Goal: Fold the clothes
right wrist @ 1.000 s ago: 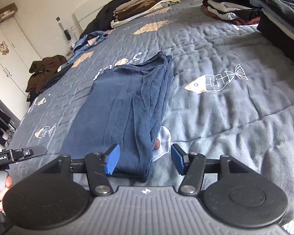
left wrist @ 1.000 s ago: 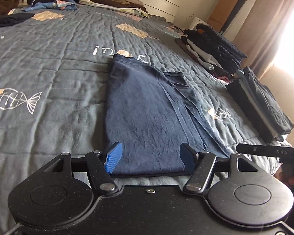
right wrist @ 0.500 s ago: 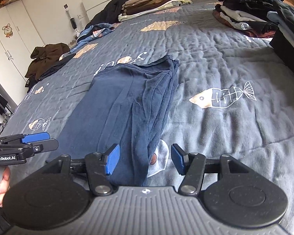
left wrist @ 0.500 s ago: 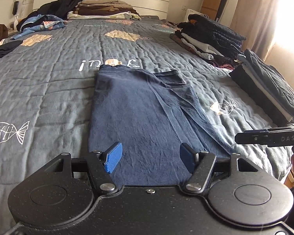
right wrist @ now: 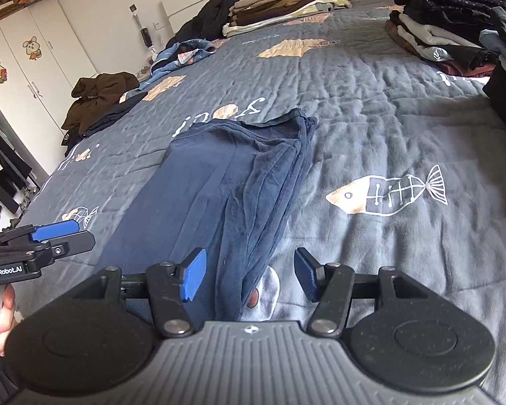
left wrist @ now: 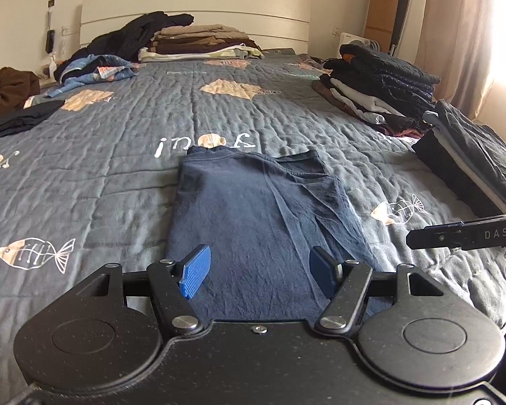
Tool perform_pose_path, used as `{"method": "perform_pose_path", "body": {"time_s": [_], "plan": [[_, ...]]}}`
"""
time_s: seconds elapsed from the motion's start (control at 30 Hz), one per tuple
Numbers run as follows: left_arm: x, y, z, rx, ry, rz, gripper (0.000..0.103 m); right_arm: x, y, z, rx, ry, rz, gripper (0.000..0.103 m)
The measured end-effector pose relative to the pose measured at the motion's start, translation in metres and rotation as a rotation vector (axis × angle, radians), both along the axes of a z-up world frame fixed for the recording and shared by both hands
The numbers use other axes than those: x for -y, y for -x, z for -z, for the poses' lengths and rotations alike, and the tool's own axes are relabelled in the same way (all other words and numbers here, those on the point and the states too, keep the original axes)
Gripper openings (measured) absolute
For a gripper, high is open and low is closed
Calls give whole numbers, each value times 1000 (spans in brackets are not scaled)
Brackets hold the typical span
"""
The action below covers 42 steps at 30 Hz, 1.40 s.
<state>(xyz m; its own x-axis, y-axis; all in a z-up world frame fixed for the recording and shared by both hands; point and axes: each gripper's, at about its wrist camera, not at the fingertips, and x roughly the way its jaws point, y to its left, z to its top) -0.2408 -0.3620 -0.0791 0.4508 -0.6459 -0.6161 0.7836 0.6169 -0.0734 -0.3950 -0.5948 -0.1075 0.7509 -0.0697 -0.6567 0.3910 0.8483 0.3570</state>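
On the bed [left wrist: 101, 175], a soft, light navy T-shirt [left wrist: 253, 222] lies half-folded; both tongs, left [left wrist: 256, 271] and right [right wrist: 249, 275], hang released and empty; I'd pinch its near hem corners.

Bare quilt [left wrist: 118, 168] left of shirt [left wrist: 253, 209], room for me to pass. Right: open strip, then folded stacks [left wrist: 381, 98] along bed edge. Piles [left wrist: 199, 42] block the headboard end.
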Motion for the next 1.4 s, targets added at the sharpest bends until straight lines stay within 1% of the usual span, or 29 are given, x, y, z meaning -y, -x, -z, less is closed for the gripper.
{"method": "perform_pose_path", "body": {"time_s": [0.13,0.23,0.4,0.5,0.57,0.6,0.67,0.77,0.87,0.93,1.03,1.1,1.2,1.3,1.4], "plan": [[-2,-2,-2,5,-20,-31,64,-3,-5,-13,34,28,-30,57],[2,-8,-5,39,-52,-24,64,0,-16,-21,52,18,-47,57],[11,-37,-15,63,-68,-10,64,15,-51,-35,45,29,-74,57],[19,-62,-18,48,-53,30,64,30,-77,-42,20,54,-93,57],[23,-83,-18,8,-19,82,65,43,-93,-42,0,63,-91,57],[25,-96,-16,-23,-4,108,68,50,-98,-40,-5,55,-91,57],[29,-121,-11,-82,16,154,69,66,-105,-35,-12,15,-82,57],[37,-160,1,-180,39,211,68,81,-107,-22,2,-38,-69,57],[44,-196,15,-273,72,246,68,86,-107,-6,8,-99,-85,57],[52,-215,24,-295,66,237,68,83,-108,2,-5,-97,-106,57],[63,-230,32,-301,66,234,68,78,-112,8,-18,-76,-135,57],[69,-234,34,-327,96,268,67,77,-115,10,-8,-73,-152,57],[76,-244,42,-396,134,307,67,82,-119,14,18,-112,-177,57],[81,-265,58,-485,129,310,67,91,-117,24,-4,-165,-176,57],[80,-283,74,-551,109,325,68,101,-113,32,-21,-206,-164,57]]}}
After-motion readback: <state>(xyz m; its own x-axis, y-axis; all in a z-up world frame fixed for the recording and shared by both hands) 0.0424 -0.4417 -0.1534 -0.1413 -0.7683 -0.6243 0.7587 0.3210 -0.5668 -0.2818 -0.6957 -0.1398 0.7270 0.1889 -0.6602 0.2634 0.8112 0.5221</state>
